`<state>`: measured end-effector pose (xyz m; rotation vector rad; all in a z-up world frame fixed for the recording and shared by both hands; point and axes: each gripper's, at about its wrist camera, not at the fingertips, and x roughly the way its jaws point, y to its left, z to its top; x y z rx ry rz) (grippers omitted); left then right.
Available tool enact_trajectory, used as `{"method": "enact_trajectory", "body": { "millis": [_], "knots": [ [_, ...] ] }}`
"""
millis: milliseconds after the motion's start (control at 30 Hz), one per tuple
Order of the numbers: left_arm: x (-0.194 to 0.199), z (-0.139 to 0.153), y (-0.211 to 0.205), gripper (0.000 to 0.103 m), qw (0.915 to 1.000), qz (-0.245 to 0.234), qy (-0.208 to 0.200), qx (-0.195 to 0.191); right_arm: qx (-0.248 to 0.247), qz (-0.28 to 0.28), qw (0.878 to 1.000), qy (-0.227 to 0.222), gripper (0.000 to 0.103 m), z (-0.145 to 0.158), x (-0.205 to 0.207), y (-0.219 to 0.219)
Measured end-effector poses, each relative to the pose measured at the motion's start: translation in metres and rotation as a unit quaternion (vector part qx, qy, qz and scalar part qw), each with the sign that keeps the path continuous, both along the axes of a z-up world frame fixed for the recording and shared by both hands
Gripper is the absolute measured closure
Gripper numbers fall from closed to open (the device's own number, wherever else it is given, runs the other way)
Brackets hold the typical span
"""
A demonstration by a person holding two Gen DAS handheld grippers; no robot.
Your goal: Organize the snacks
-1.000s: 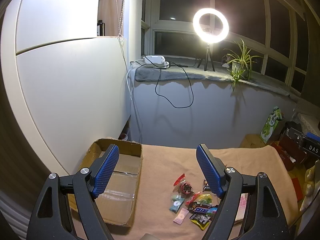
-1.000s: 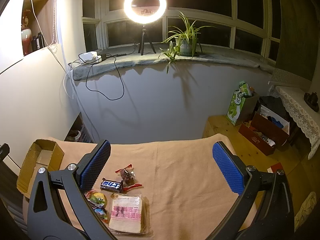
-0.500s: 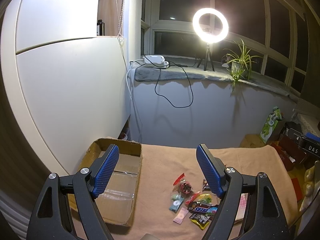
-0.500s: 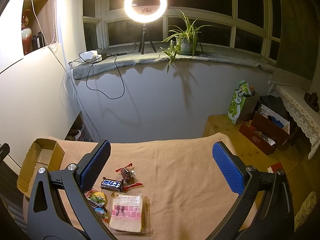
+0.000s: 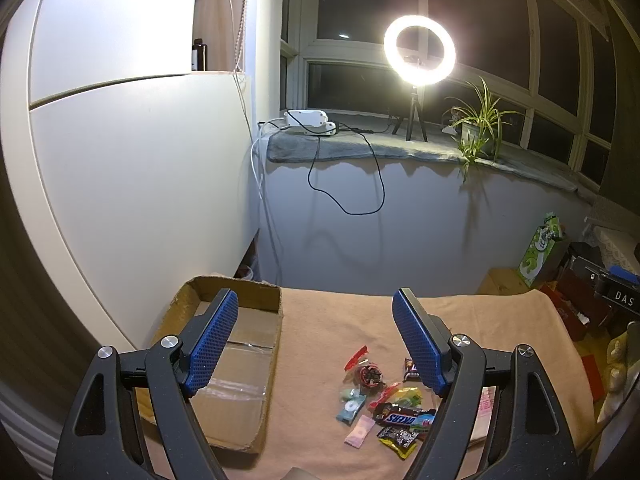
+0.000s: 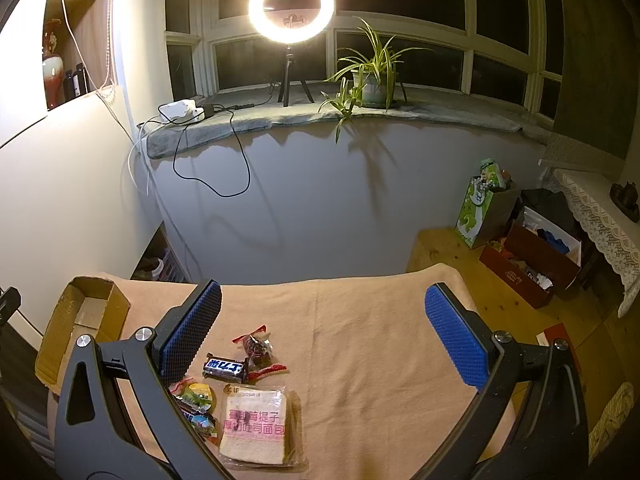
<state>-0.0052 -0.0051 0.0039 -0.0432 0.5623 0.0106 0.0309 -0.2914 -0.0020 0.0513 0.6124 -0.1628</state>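
Note:
An empty cardboard box (image 5: pixel 240 376) lies at the left end of a table under a tan cloth (image 5: pixel 340 320); it also shows in the right wrist view (image 6: pixel 84 316). A pile of small snacks sits on the cloth: a Snickers bar (image 5: pixel 404 419), a red-wrapped candy (image 5: pixel 370 374), a pink sachet (image 5: pixel 360 437). In the right wrist view I see a dark candy bar (image 6: pixel 224 367) and a bagged bread slice (image 6: pixel 256 428). My left gripper (image 5: pixel 316 340) is open and empty above box and pile. My right gripper (image 6: pixel 324 332) is open and empty above the cloth.
A wall and a windowsill with a ring light (image 6: pixel 291 4) and a potted plant (image 6: pixel 372 76) stand behind the table. A white cabinet (image 5: pixel 120 160) is on the left. A green bag (image 6: pixel 478 208) and boxes of clutter (image 6: pixel 532 260) sit on the floor to the right.

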Motion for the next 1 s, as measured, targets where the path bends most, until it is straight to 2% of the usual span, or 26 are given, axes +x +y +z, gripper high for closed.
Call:
{"method": "enact_trajectory", "body": {
  "millis": [600, 1000],
  "knots": [
    [0.001, -0.004, -0.002, 0.023, 1.0000, -0.005, 0.004, -0.001, 0.002, 0.000, 1.000, 0.003, 0.000, 0.000, 0.001, -0.001],
    [0.005, -0.006, -0.005, 0.023, 0.9998, -0.013, 0.013, -0.004, 0.005, 0.000, 1.000, 0.009, 0.000, -0.012, -0.001, 0.005]
  ]
}}
